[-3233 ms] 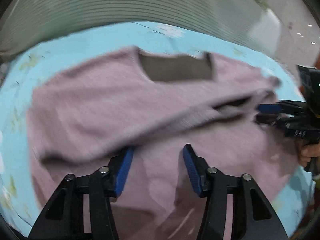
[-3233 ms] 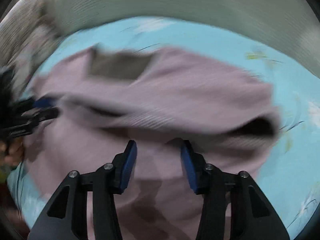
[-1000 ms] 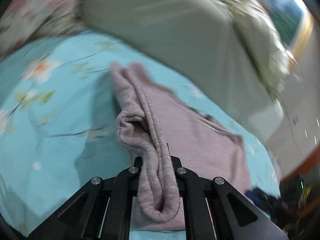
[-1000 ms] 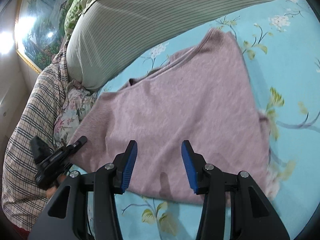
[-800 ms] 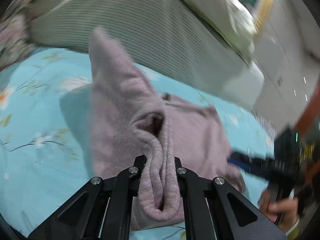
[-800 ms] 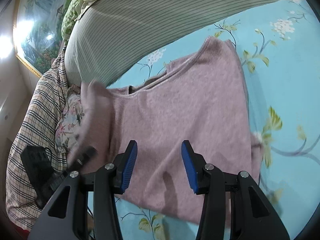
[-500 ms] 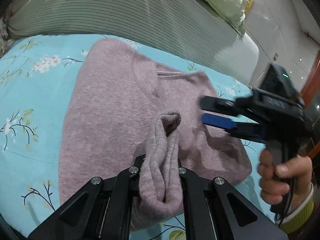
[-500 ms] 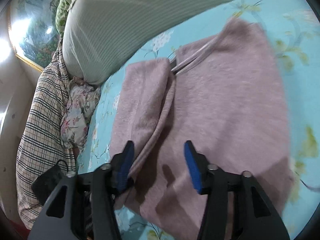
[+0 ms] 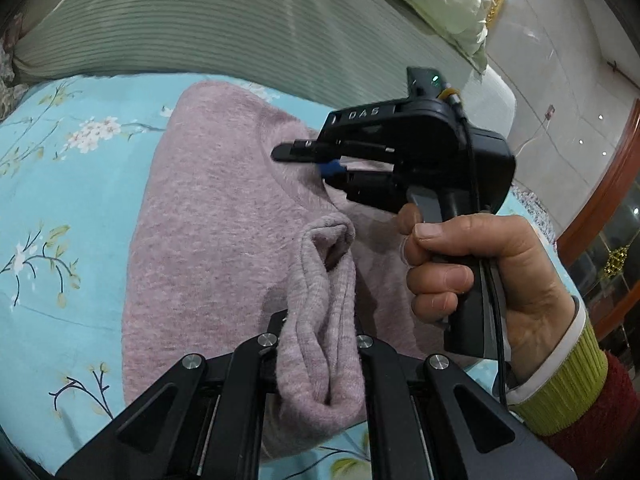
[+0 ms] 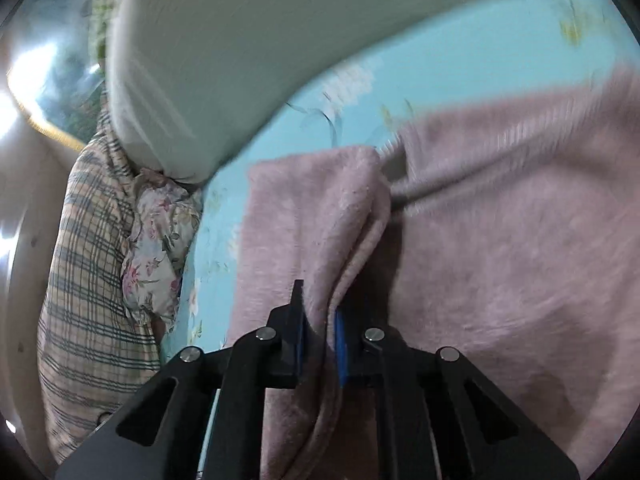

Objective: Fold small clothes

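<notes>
A mauve knit sweater [image 9: 208,216] lies on the turquoise floral bedsheet [image 9: 60,200], its left side folded over the body. My left gripper [image 9: 318,340] is shut on the bunched sleeve cuff [image 9: 320,320] and holds it above the sweater's middle. My right gripper [image 9: 316,160], held in a hand, hovers over the neckline in the left wrist view. In the right wrist view my right gripper [image 10: 318,328] is nearly closed around the folded edge of the sweater [image 10: 500,260].
A green striped pillow [image 9: 200,20] lies behind the sweater. A plaid cushion [image 10: 88,260] and a floral cloth [image 10: 160,240] sit at the left. A wall and wooden frame [image 9: 600,200] are at the right.
My right gripper has moved in onto the folded sweater edge and closed on it. My left gripper keeps its hold on the cuff, now lower over the sweater.
</notes>
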